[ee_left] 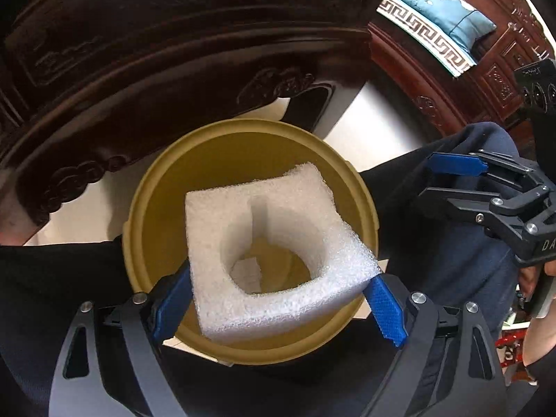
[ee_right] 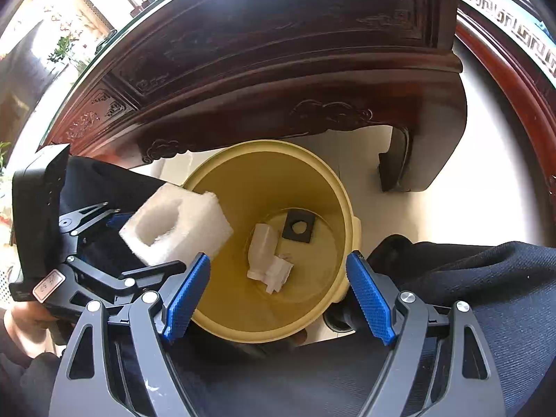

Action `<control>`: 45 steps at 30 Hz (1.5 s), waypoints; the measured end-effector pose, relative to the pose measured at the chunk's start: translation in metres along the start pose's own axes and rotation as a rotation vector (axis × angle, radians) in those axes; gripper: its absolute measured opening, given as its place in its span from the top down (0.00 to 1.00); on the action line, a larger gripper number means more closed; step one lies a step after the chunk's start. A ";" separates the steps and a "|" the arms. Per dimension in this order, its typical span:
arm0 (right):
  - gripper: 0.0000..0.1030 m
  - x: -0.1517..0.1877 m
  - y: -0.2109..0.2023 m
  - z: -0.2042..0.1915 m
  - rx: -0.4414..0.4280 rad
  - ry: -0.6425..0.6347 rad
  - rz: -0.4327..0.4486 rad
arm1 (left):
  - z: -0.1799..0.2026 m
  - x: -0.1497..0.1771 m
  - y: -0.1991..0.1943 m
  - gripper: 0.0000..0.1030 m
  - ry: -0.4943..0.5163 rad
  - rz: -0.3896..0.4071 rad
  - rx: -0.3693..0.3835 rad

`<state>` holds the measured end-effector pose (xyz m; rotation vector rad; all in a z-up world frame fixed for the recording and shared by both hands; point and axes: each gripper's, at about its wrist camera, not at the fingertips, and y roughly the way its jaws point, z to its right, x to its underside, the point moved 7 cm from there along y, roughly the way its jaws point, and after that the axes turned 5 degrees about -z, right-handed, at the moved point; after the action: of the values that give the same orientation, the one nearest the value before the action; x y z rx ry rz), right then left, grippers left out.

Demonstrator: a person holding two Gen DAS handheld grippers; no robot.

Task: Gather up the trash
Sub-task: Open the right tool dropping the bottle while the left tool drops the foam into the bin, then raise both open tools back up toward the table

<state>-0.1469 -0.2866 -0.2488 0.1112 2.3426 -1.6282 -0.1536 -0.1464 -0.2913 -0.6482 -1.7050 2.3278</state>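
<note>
Trash for collecting sits beside a dark carved wooden table (ee_right: pixel 278 69), the largest thing in both views, standing on a pale floor (ee_right: pixel 434 208). Behind it, a red-brown wooden seat (ee_left: pixel 417 76) carries a blue cushion (ee_left: pixel 448 10) with a key-pattern border.

Just in front of the table, on the floor, stands a yellow round bin (ee_right: pixel 243 163), flanked on both sides by the person's dark-trousered legs (ee_right: pixel 486 278).

Next in size, the left gripper (ee_left: pixel 278 299) holds a white foam block (ee_left: pixel 274 243) with a hollow centre; its blue pads (ee_left: pixel 385 309) pinch the block from either side. The block hangs over the bin's mouth, near the left rim in the right wrist view (ee_right: pixel 177 226), above the bin's bottom and not resting on it.

Beside it, the right gripper (ee_right: pixel 278 292) hovers over the bin with its jaws spread wide and nothing between them; in the left wrist view it shows at the right edge (ee_left: pixel 458 180).

At the bottom of the bin lie a white plastic piece (ee_right: pixel 264 250) with a crumpled scrap touching it, and, close by, a small black square with a round hole (ee_right: pixel 299 226).
</note>
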 end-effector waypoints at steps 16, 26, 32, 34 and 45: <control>0.24 -0.005 0.007 -0.006 -0.004 -0.017 -0.024 | -0.010 -0.010 0.004 0.04 -0.009 -0.034 0.030; 0.24 -0.005 0.005 -0.010 -0.009 -0.022 -0.024 | -0.009 -0.011 -0.002 0.04 0.013 -0.020 0.007; 0.24 -0.009 0.003 -0.013 -0.022 -0.030 -0.020 | -0.015 -0.014 -0.010 0.04 0.001 0.004 -0.002; 0.24 -0.011 0.003 -0.015 -0.032 -0.033 -0.019 | -0.018 -0.016 -0.016 0.04 -0.004 0.016 -0.006; 0.24 -0.066 -0.031 -0.040 -0.089 -0.093 0.075 | -0.044 -0.056 -0.096 0.04 -0.068 0.226 -0.029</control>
<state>-0.0978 -0.2546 -0.1893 0.1013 2.3081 -1.4607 -0.0944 -0.0992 -0.1988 -0.8145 -1.7819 2.5059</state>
